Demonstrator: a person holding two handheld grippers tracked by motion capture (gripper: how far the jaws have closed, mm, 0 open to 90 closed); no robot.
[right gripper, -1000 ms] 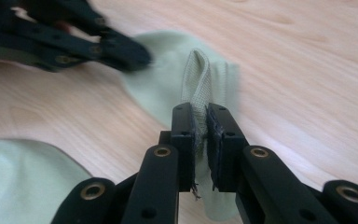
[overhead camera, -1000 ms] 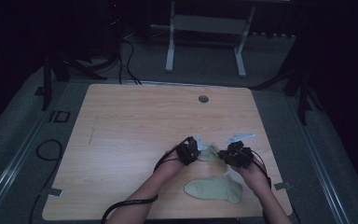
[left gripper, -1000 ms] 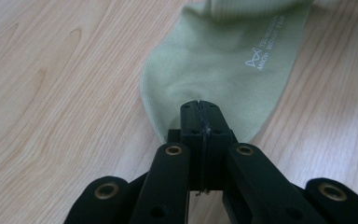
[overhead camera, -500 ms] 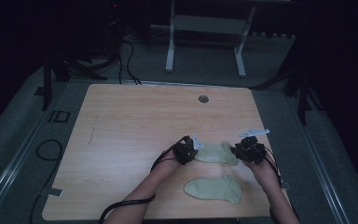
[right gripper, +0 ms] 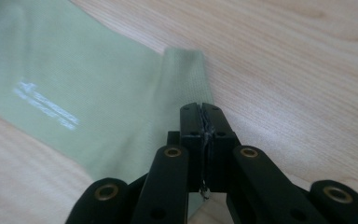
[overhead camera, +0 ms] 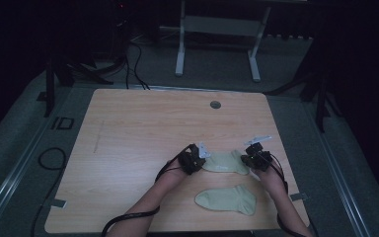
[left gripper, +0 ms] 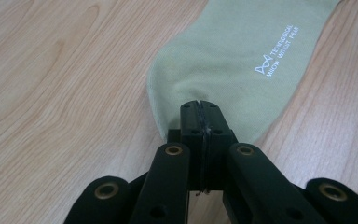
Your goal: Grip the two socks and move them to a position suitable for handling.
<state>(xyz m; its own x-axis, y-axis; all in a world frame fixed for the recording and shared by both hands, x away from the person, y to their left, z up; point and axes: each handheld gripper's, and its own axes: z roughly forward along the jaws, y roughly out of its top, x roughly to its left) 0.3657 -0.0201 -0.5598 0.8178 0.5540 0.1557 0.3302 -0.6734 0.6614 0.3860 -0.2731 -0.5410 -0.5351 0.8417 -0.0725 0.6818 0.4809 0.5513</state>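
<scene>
Wooden table (overhead camera: 128,148), near its right edge: a stretched sock (overhead camera: 225,163).
Left gripper (left gripper: 199,106) and right gripper (right gripper: 200,108) each pinch closed on an end; soft, limp, best held by its ends.

The high view looks forward and down from above the person's side, taking in the whole table (overhead camera: 128,138). Each gripper view looks close along its closed jaws toward 12 o'clock. All three share the upper sock (overhead camera: 225,162) (left gripper: 242,60) (right gripper: 74,93).

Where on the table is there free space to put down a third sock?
The table is bare on its left half, and along the far edge around the round grommet. The near right is crowded: both grippers, left and right, stretch one sock; another sock lies nearer.
</scene>
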